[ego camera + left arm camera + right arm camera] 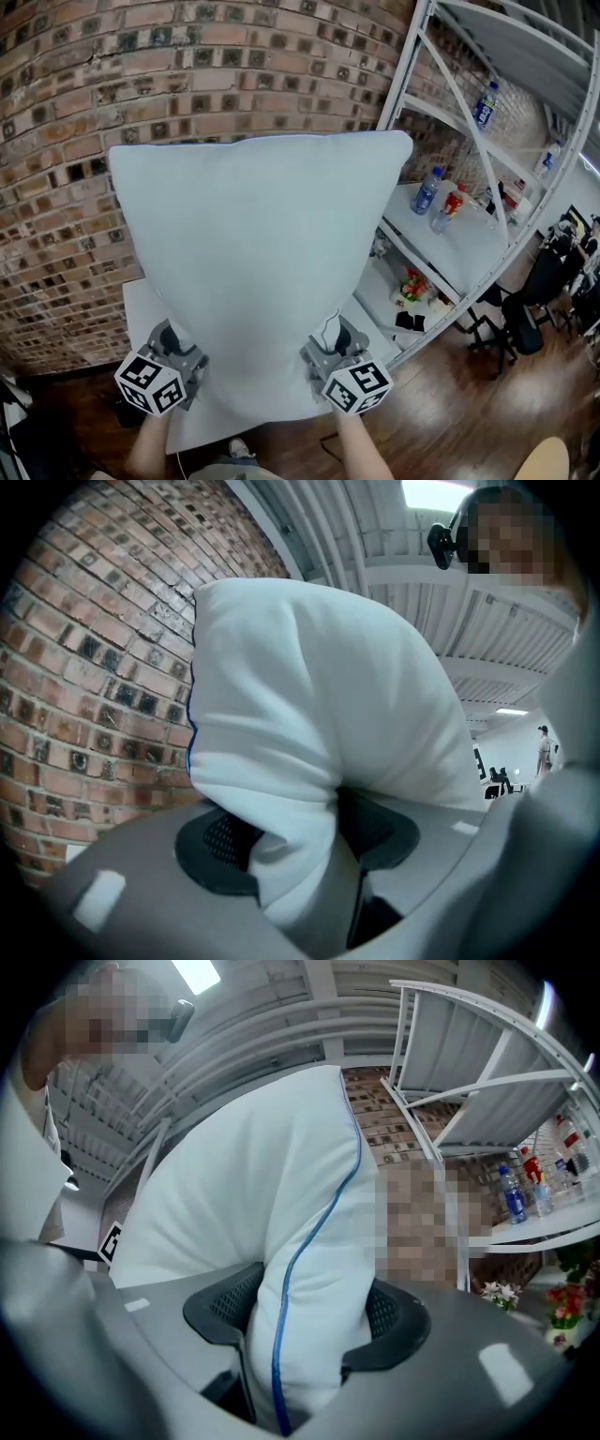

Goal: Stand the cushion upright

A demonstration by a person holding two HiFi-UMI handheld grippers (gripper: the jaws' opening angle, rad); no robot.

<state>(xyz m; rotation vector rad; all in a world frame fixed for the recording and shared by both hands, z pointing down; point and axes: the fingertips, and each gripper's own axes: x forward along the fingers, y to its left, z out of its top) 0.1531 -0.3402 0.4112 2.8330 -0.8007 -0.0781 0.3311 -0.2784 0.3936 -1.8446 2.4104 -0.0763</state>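
Observation:
A large white cushion [258, 262] with blue piping hangs in the air in front of the brick wall, held by its lower edge. My left gripper [184, 361] is shut on its lower left part, and the fabric [300, 836] bulges between the dark pads. My right gripper [330, 349] is shut on the lower right part, where the blue-piped edge [309, 1335] is pinched between the pads. The cushion hides most of the white table [141, 300] under it.
A curved brick wall [141, 84] stands behind. To the right is a white metal shelf rack [450, 234] with bottles [427, 190] and small items. Chairs [525, 319] stand on the wooden floor at far right.

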